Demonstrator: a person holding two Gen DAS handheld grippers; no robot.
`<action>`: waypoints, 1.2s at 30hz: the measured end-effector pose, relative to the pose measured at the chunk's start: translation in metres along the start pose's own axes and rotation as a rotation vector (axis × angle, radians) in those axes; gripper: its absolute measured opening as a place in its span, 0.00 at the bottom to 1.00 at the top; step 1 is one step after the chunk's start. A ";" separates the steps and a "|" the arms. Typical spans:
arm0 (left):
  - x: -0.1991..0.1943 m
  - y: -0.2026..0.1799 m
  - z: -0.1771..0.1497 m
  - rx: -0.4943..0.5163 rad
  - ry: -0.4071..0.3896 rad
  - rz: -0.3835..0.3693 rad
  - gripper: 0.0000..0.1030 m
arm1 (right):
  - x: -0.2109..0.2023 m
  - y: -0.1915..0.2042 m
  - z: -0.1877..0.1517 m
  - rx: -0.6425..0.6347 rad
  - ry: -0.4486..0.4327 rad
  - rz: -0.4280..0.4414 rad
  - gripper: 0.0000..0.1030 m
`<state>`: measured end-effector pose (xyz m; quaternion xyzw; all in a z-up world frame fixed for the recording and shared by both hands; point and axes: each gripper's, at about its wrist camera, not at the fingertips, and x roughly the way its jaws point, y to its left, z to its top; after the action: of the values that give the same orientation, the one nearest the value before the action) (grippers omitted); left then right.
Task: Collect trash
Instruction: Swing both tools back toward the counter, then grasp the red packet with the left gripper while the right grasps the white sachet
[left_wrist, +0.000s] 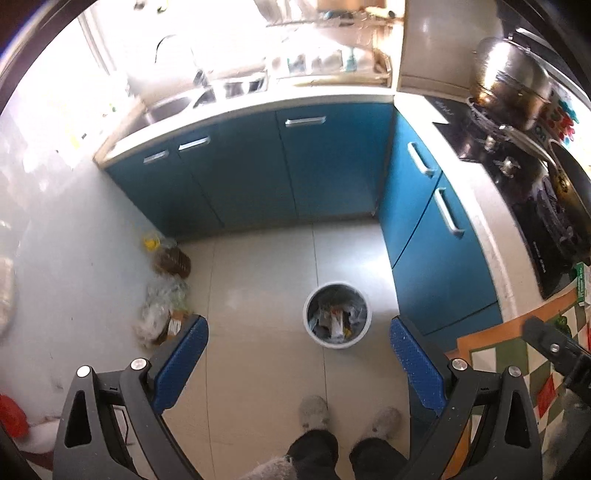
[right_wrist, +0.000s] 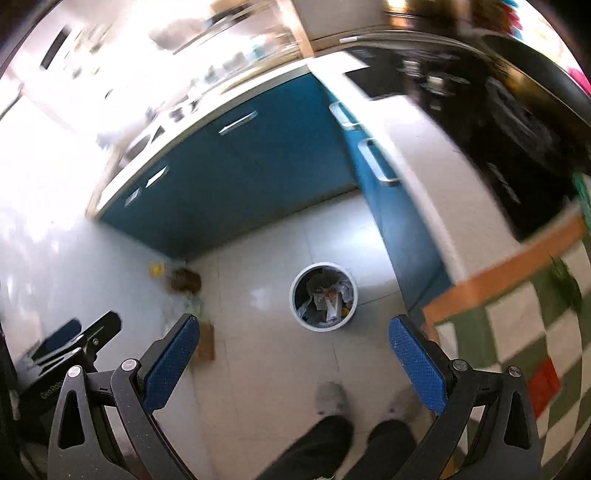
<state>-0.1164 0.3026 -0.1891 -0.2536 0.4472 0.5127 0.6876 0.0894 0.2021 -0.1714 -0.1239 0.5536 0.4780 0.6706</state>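
Kitchen floor (left_wrist: 258, 280) holds a white bin (left_wrist: 337, 314) of crumpled trash; both claws (left_wrist: 299, 354) (right_wrist: 295, 350) gape wide, empty.

Wide-spread left tongs (left_wrist: 299, 354) above a trash-filled white bin (left_wrist: 337, 342) on floor tiles (left_wrist: 258, 280).

We saw glossy blue cabinet doors (left_wrist: 258, 166) with silver bar handles under a pale countertop (left_wrist: 243, 107). A shiny steel stockpot (left_wrist: 513, 81) stood on the black glass hob (left_wrist: 517, 177), and a steel sink (left_wrist: 166, 107) lay left.
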 end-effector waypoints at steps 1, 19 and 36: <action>0.000 -0.013 0.004 0.023 0.005 -0.017 0.97 | -0.009 -0.017 0.000 0.046 -0.014 -0.013 1.00; 0.029 -0.394 -0.114 0.794 0.388 -0.411 0.96 | -0.159 -0.407 -0.159 0.829 -0.028 -0.492 1.00; -0.001 -0.420 -0.122 0.894 0.263 -0.383 0.00 | -0.141 -0.484 -0.184 0.860 -0.046 -0.657 0.73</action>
<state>0.2312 0.0583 -0.2914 -0.0741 0.6513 0.0996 0.7486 0.3614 -0.2452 -0.2912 0.0058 0.6166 -0.0241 0.7869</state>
